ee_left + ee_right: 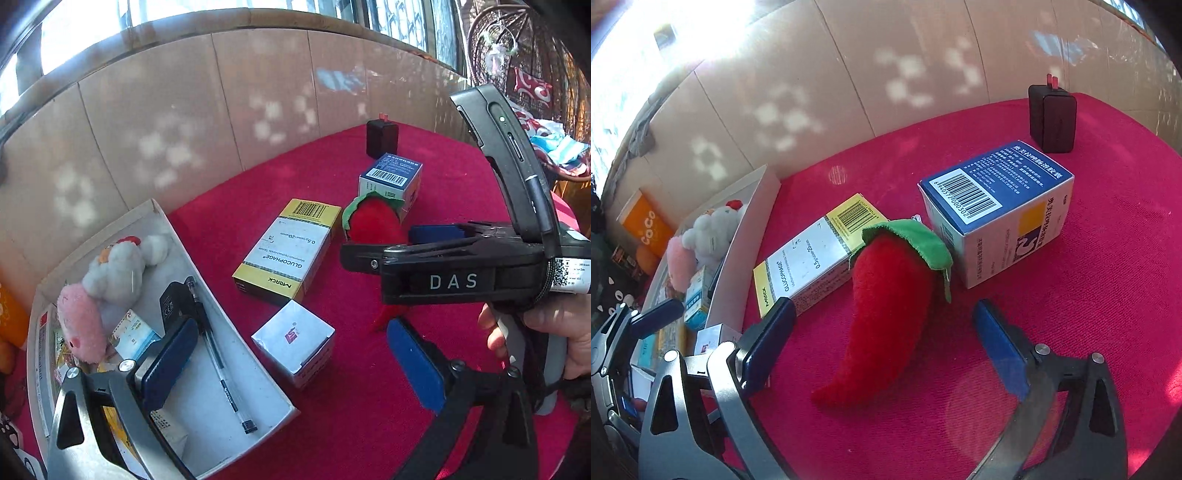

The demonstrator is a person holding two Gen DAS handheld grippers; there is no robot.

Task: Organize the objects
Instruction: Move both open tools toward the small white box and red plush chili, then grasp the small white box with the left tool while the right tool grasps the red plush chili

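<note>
Right claw (882,354) straddles the plush chili (886,306); left view half-hides it.

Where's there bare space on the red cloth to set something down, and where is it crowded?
Free: the red cloth right of the blue medicine box, and the strip between the black charger and the white tray. Crowded: the middle, where the plush chili lies between the yellow box and the blue one.

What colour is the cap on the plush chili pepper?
Green, topping the red plush chili pepper; the right wrist view shows it best.
</note>
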